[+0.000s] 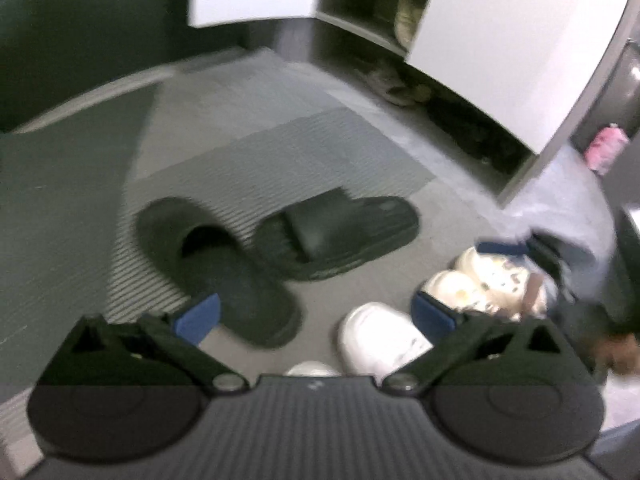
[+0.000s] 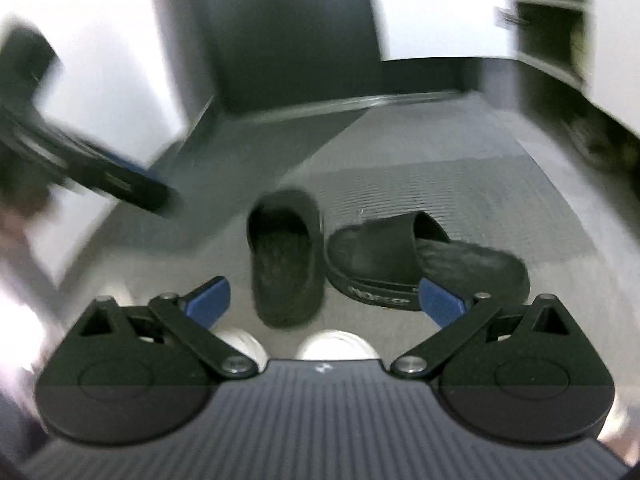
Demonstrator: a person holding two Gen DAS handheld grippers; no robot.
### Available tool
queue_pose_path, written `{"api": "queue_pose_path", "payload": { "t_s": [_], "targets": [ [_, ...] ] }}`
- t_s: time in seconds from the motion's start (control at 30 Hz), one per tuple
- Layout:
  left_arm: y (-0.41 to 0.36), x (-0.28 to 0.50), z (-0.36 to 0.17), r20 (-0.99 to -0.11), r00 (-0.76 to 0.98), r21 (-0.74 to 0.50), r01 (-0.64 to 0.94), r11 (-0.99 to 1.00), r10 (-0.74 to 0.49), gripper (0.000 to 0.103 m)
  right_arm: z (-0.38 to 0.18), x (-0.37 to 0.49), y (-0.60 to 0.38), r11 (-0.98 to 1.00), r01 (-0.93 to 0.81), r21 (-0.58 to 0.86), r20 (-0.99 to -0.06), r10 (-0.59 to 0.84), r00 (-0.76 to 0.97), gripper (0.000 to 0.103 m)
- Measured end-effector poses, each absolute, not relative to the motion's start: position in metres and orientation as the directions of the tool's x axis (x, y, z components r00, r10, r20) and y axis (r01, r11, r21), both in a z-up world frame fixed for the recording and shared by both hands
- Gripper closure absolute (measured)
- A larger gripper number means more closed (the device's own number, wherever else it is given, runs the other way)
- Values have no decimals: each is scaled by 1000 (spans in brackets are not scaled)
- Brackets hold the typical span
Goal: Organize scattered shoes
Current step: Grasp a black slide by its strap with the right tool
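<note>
left tool [image 1: 316, 314]: black linkages | blue pads | silver screws | ribbed grey housing

Black slippers [image 1: 280, 252], grey striped mat [image 1: 280, 160]

Two black slippers [image 1: 276, 252] side-by-side on floor

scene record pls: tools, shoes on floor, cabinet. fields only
left tool: open, empty, above the floor
right tool: open, empty, above the floor
black slippers: two on the floor, one closed-toe, one open-toe slide lying crosswise beside it
striped mat: under part of the slippers
white shoes: one near left tool, cream pair further right
shoe cabinet: doors open, shoes on shelves, blurred
pink item: far right, too blurred to identify
image quality: motion blur in both views
</note>
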State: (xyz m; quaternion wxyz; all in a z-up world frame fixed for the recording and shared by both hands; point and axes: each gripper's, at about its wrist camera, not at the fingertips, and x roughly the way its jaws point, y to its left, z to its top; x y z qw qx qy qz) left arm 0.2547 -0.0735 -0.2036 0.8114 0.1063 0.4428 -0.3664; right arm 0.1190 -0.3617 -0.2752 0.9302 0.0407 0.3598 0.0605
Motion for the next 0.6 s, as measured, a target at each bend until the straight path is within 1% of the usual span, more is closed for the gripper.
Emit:
{"api": "queue_pose_path", "payload": {
  "t_s": [0.07,0.17,0.23,0.27,0.3,0.33,0.37,0.43,0.47,0.5,0.6],
  "targets": [
    [-51,239,-201,-785,385,-145,647,748,-485,0,-286,146,-374,989,-133,72,-718,144,681,0],
    [-42,237,-212,-819,341,-144,655,742,-460,0,-304,186,-388,983,-180,32,-773,139,619,0],
    [-38,239,-218,-842,349,-101,647,756,-411,0,-321,206,-390,977,-211,-30,-798,104,594,6],
    [-36,239,-222,-853,361,-71,635,770,-376,0,-336,223,-393,971,-234,-56,-822,88,563,12],
    [-33,240,-224,-858,361,-66,629,774,-367,0,-350,234,-393,962,-262,-80,-852,70,519,27],
    [-31,240,-225,-859,356,-72,628,775,-368,0,-363,246,-393,951,-292,-103,-880,50,473,36],
    [-26,241,-229,-865,337,-96,618,780,-373,0,-378,255,-390,934,-327,-147,-898,13,440,43],
    [-22,244,-234,-874,314,-116,606,787,-371,0,-387,263,-389,924,-349,-158,-892,18,451,43],
    [-20,246,-237,-880,304,-119,604,788,-366,0,-391,268,-390,928,-351,-127,-894,47,446,44],
    [-17,247,-239,-885,294,-123,601,790,-361,0,-396,271,-389,931,-354,-92,-900,75,430,48],
    [0,251,-238,-884,322,-105,572,813,-340,0,-401,273,-384,929,-357,-92,-896,79,436,50]
  ]
}}
